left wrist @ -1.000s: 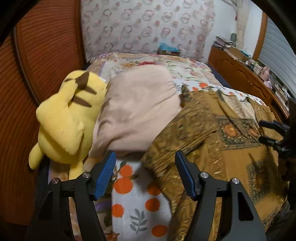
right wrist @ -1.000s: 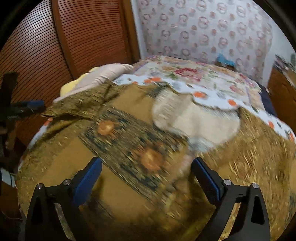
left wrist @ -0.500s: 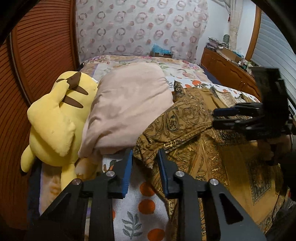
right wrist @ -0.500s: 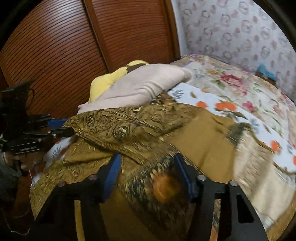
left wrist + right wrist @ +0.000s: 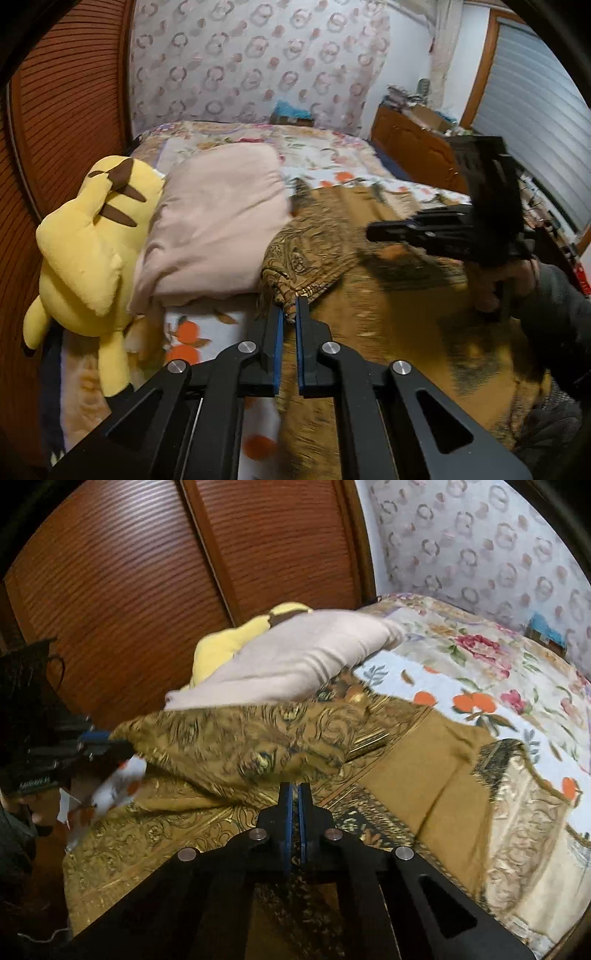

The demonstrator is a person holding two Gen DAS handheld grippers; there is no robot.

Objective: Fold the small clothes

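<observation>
A mustard-gold patterned garment (image 5: 388,332) lies spread over the bed, one edge lifted into a fold (image 5: 240,746). My left gripper (image 5: 289,306) is at that fold's corner, its jaws closing tight with bunched fabric pinched between the blue pads. In the right wrist view the left gripper (image 5: 122,740) holds the fold's left end. My right gripper (image 5: 294,788) has its jaws closing on the same edge further along, with patterned cloth showing between the pads. From the left wrist view the right gripper (image 5: 373,233) hovers over the garment, held by a hand (image 5: 517,280) in a dark sleeve.
A yellow plush toy (image 5: 85,258) and a pink pillow (image 5: 214,221) lie beside the garment's left edge. The floral bedspread (image 5: 480,664) continues behind. Slatted wooden wardrobe doors (image 5: 129,590) stand close on the left, and a cluttered wooden dresser (image 5: 413,155) on the right.
Both grippers went from wide open to shut on the garment's edge. The right gripper swung left toward the pillow. The gripped corner has lifted off the bedspread.
</observation>
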